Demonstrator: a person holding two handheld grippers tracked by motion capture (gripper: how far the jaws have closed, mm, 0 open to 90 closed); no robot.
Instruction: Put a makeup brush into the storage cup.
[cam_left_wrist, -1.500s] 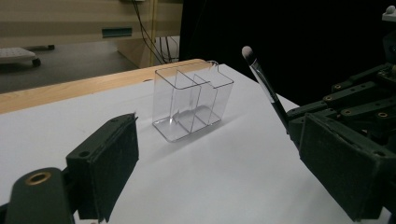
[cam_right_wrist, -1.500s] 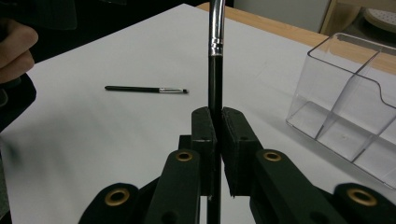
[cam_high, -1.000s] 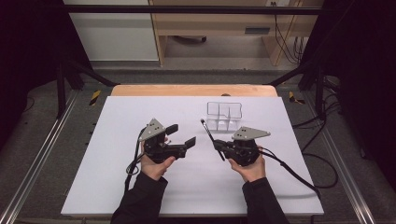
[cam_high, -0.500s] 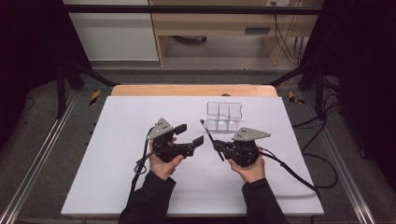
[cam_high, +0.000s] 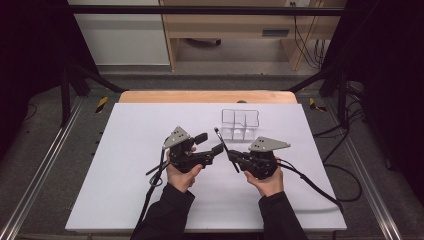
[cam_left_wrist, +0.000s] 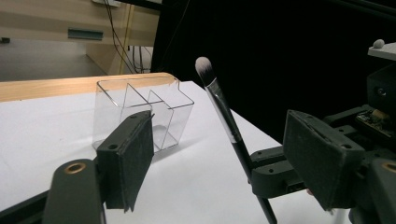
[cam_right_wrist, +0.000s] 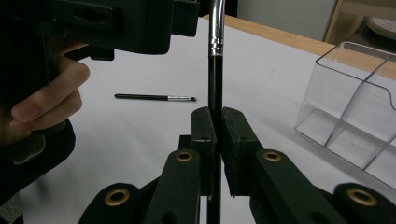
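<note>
R gripper pinches black-handled makeup brush upright. L gripper jaws spread wide, empty. Clear acrylic divided organizer at 12 o'clock: keep brush vertical, lower gently into one slot.

My left gripper and my right gripper sit side by side over the middle of the table, left one toward the left edge, right one toward the right edge, close together. The makeup brush stands tilted between my right fingers, its bristle end up and leaning toward the far edge; it lies between the two grippers, just beside my left fingers. Behind both grippers, nearer the far edge and right of centre, the compartmented organizer stands on the table. A second, thinner brush lies flat on the table beyond my left hand.
</note>
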